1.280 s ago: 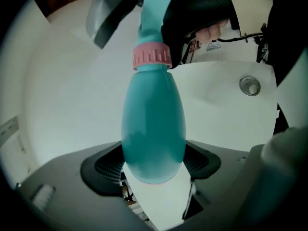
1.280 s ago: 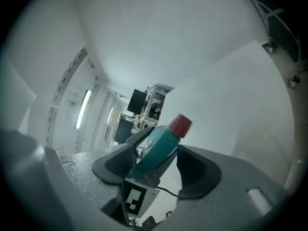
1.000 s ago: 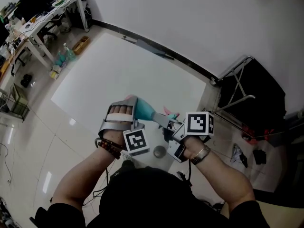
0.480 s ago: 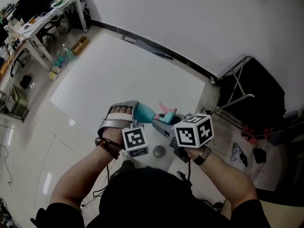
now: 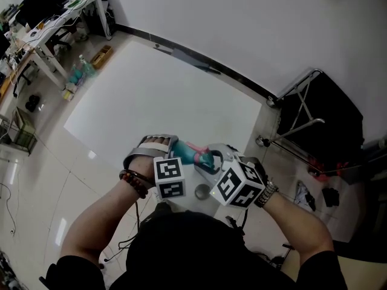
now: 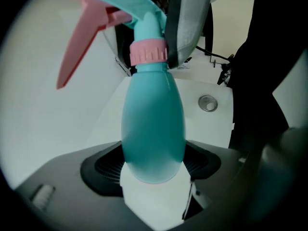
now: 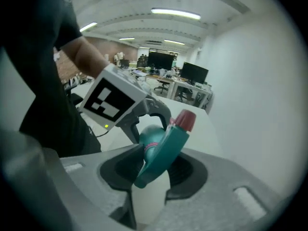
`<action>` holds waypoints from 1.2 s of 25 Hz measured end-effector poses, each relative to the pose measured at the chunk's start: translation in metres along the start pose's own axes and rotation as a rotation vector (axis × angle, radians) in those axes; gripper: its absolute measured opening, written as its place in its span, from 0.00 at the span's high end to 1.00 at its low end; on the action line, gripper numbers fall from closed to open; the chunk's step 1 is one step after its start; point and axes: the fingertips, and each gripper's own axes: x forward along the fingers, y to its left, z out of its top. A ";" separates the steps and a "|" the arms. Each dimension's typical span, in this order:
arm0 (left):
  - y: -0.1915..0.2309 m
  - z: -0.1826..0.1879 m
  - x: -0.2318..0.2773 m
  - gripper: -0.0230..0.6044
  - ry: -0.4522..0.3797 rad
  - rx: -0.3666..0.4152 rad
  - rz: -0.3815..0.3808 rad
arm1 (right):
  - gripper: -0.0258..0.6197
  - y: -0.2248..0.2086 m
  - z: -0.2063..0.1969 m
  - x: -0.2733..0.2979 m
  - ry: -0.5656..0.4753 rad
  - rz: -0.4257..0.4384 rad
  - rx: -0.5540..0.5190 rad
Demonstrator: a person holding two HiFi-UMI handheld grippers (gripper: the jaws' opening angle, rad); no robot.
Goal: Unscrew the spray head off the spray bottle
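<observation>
Spray bottle is clamped by left gripper at its 9 o'clock, and spray head, just closed on by right gripper, should be twisted squarely.

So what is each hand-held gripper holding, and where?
Left hand-held gripper: spray bottle, by its base end. Right hand-held gripper, jaws just closing: the spray head, by its teal neck.

White table; cluttered desk well apart.
</observation>
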 end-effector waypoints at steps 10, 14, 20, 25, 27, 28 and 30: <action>-0.008 -0.028 0.010 0.33 0.011 -0.055 -0.064 | 0.77 0.005 0.004 -0.014 -0.031 0.026 -0.212; -0.007 -0.042 0.015 0.32 0.031 -0.068 -0.058 | 0.77 0.004 0.005 -0.022 -0.043 0.033 -0.200; -0.004 -0.070 0.027 0.32 0.072 -0.119 -0.053 | 0.77 -0.003 0.010 -0.046 -0.085 0.027 -0.140; 0.004 -0.093 0.032 0.32 0.097 -0.197 -0.035 | 0.77 -0.017 0.001 -0.064 -0.124 0.003 -0.061; 0.008 -0.099 0.033 0.32 0.089 -0.244 -0.030 | 0.77 -0.025 0.001 -0.070 -0.143 -0.010 -0.026; 0.010 -0.100 0.032 0.32 0.077 -0.277 -0.028 | 0.77 -0.028 0.001 -0.072 -0.157 -0.019 -0.007; 0.016 -0.099 0.031 0.32 0.032 -0.360 -0.022 | 0.77 -0.037 0.001 -0.073 -0.186 -0.045 0.034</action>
